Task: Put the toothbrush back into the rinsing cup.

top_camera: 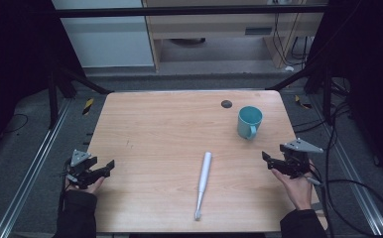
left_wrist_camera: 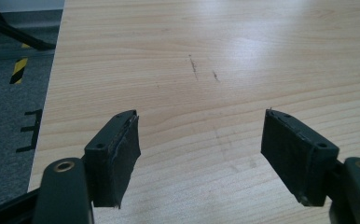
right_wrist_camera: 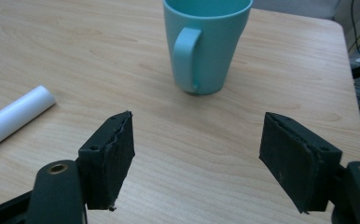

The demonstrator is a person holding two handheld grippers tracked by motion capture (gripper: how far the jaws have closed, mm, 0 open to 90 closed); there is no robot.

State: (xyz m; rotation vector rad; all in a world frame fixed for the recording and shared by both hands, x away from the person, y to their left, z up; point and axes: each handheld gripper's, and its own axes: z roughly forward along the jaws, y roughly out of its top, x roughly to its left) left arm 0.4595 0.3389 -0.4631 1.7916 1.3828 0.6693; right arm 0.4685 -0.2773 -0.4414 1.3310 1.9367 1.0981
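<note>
A white toothbrush [top_camera: 203,183] lies on the wooden table [top_camera: 169,129], handle end toward the far side, brush head near the front edge. A teal mug [top_camera: 249,122] stands upright at the back right, its handle facing the front. My left gripper [top_camera: 107,166] rests open at the table's left edge with nothing between its jaws. My right gripper [top_camera: 268,159] hovers open at the right side, below the mug. In the right gripper view the mug [right_wrist_camera: 206,42] stands ahead of the open gripper [right_wrist_camera: 197,158] and the toothbrush handle [right_wrist_camera: 15,116] lies at the left.
A small dark round disc [top_camera: 226,103] sits near the table's far edge. Cables [top_camera: 358,198] trail on the floor at the right. Bare wood [left_wrist_camera: 206,70] stretches ahead of the left gripper [left_wrist_camera: 199,156]. Metal frame rails flank the table.
</note>
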